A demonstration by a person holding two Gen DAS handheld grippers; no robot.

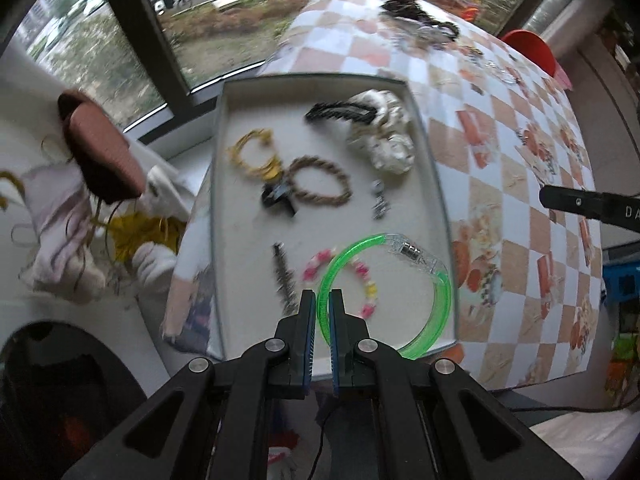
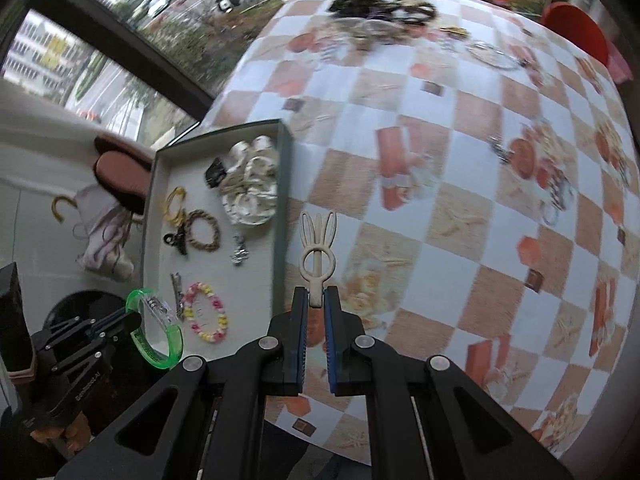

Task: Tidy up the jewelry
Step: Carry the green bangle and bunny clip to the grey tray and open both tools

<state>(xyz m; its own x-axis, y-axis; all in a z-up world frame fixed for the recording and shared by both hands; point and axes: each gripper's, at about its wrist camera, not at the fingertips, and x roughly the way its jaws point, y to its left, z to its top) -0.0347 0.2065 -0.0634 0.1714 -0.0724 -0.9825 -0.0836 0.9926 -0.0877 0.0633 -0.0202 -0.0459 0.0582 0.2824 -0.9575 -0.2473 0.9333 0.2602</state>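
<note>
A shallow grey tray (image 1: 224, 168) (image 2: 282, 184) holds several pieces: a yellow coil bracelet (image 1: 254, 156), a rope bracelet (image 1: 320, 180), a white scrunchie (image 1: 380, 132), a pink and yellow bead bracelet (image 2: 206, 317). My left gripper (image 1: 322, 300) is shut on a green translucent bangle (image 1: 440, 300) over the tray's near corner; it also shows in the right wrist view (image 2: 154, 344). My right gripper (image 2: 316, 300) is shut on a cream bunny-ear hair clip (image 2: 318, 240), held above the table just right of the tray.
The checkered tablecloth (image 2: 460, 200) carries more loose jewelry at the far edge (image 2: 384, 20) and small pieces at the right (image 2: 556, 196). A red object (image 2: 576, 28) stands at the far right. A plush toy (image 1: 92, 184) lies left of the tray, by the window.
</note>
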